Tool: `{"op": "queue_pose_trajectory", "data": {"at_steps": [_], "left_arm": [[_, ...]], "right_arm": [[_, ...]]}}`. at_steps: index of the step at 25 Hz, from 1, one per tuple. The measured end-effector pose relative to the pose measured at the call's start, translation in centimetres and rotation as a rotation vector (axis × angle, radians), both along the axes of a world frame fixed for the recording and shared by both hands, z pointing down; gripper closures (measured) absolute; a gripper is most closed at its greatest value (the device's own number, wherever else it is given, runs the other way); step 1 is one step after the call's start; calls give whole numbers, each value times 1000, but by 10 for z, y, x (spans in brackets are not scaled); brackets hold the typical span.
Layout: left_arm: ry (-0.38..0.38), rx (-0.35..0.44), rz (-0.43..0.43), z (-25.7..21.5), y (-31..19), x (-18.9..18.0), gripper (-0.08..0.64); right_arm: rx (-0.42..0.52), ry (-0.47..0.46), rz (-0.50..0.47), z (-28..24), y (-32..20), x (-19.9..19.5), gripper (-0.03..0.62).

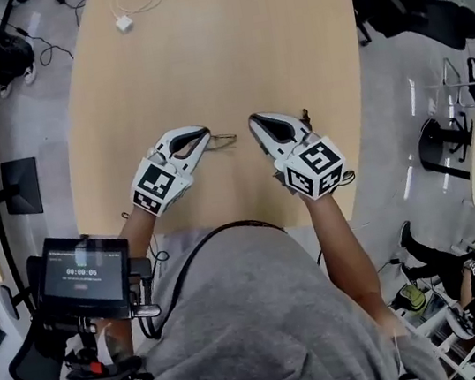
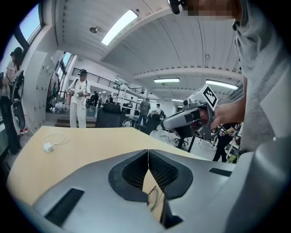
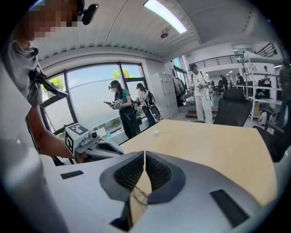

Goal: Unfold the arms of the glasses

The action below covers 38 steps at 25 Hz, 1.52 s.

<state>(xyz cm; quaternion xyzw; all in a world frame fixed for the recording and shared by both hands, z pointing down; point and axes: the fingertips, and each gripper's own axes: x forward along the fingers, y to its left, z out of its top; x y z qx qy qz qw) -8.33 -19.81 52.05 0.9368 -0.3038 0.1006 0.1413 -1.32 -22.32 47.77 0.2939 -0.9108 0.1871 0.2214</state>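
Thin wire-framed glasses (image 1: 224, 137) are lying on the wooden worktop (image 1: 197, 48) between the left gripper (image 1: 206, 132) and right gripper (image 1: 253, 120), both hovering with jaws pressed together and empty; the glasses are looking light, springy and fragile, so each arm is probably best pinched gently near its hinge.

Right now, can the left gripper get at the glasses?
Probably yes. The glasses lie on the table right by the left gripper, with nothing between them. The left jaws are shut, though, and would have to open first.
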Motion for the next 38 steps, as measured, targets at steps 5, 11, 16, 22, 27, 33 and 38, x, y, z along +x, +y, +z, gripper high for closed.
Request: {"op": "queue_pose_trajectory", "data": {"at_steps": [5,11,16,22,27,33,38], "left_arm": [[-26,-65,-99,30,-2,-31,554],[-72,-105,-162,51,-6,-8,554],[-100,-138,-172,69,8,-44,554],[-142,-199,-163,102,14,-16,554],[-164,-236,-163,125,14,-7,554],[-228,-245,-89,142,27,6,554],[-261,-268,-34,157,38,15,554]], "right_arm": [[-81,46,-63,45,15,-17,583],[-130,59,-113,71,20,10,583],[-154,83,-136,89,31,-16,583],[-220,116,-137,128,32,25,583],[-268,139,-142,156,31,38,583],[-322,175,-168,177,41,34,583],[-353,199,-208,190,52,24,583]]}}
